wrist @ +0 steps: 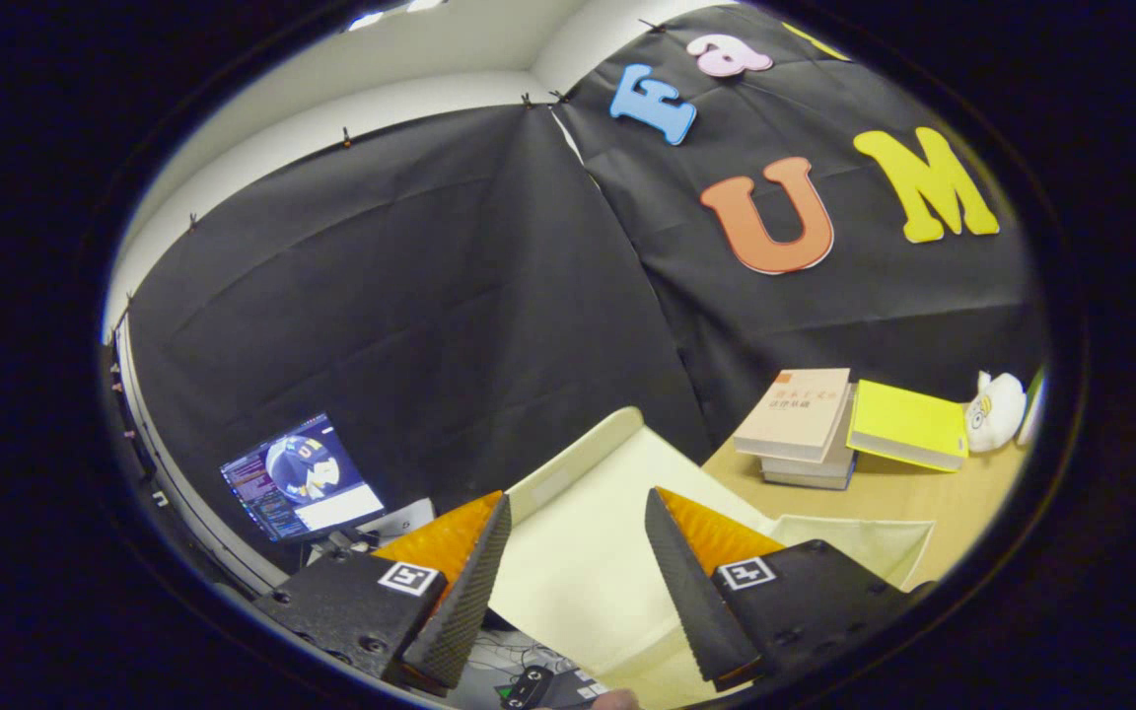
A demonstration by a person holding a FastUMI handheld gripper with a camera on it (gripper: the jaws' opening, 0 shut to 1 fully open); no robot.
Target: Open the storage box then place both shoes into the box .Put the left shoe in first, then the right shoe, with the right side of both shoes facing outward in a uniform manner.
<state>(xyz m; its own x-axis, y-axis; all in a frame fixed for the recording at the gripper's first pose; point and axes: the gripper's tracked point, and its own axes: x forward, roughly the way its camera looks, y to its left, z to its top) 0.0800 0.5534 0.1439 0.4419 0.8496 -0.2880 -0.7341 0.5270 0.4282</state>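
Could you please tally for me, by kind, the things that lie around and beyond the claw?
Books: 4, a stack that looks like 3, plus a yellow one
Plush toys: 1
Laptops: 1
Storage boxes: 1, cream, between the fingers of the open claw
Total: 7

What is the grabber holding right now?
Nothing. The gripper is open, its fingers spread apart in front of the cream storage box lid, not pressing on it.
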